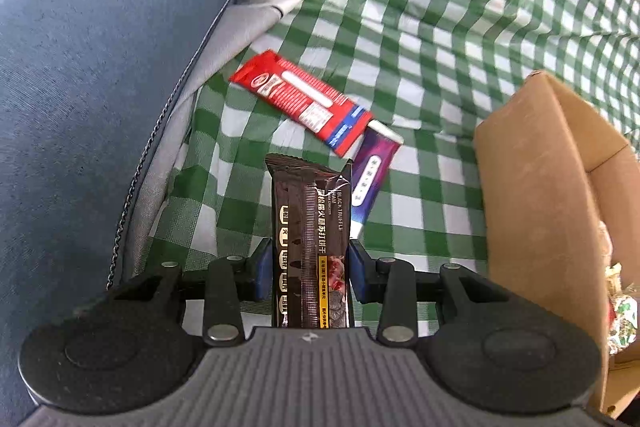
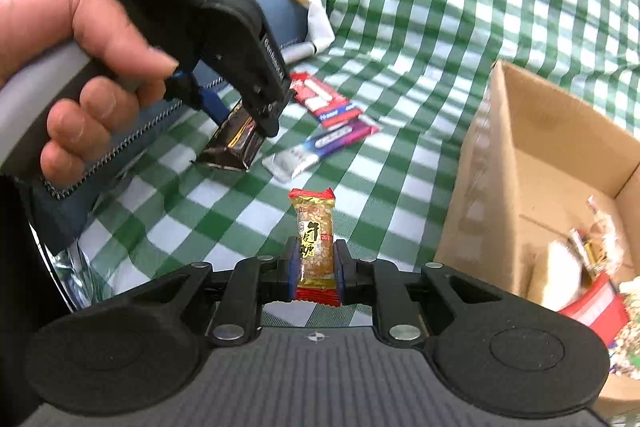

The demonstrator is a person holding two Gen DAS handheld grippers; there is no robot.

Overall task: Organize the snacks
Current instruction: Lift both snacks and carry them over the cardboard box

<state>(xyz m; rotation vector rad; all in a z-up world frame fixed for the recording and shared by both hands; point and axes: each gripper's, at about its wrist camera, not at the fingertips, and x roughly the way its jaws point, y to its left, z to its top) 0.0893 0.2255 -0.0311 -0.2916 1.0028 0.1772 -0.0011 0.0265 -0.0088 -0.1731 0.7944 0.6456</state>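
Between the blue pads of the right gripper sits a small peanut candy in a gold and red wrapper, pinched at its lower half and standing upright above the green checked cloth. Likewise the left gripper is closed on a dark brown black truffle ham cracker pack, which points forward from the jaws; in the right wrist view the same gripper hangs over the cloth, and a hand holds its grey handle.

Just beyond the cracker pack, on the cloth, lies a purple snack bar with one white end. A red snack bar lies a little farther, and its corner overlaps the purple one.

On the right side stands an open cardboard box, near the bars but apart from them. Several wrapped snacks are inside it, too blurred to name.

At the left edge of the cloth a blue-grey zippered bag lies open, and its light grey lining is touching the cloth.
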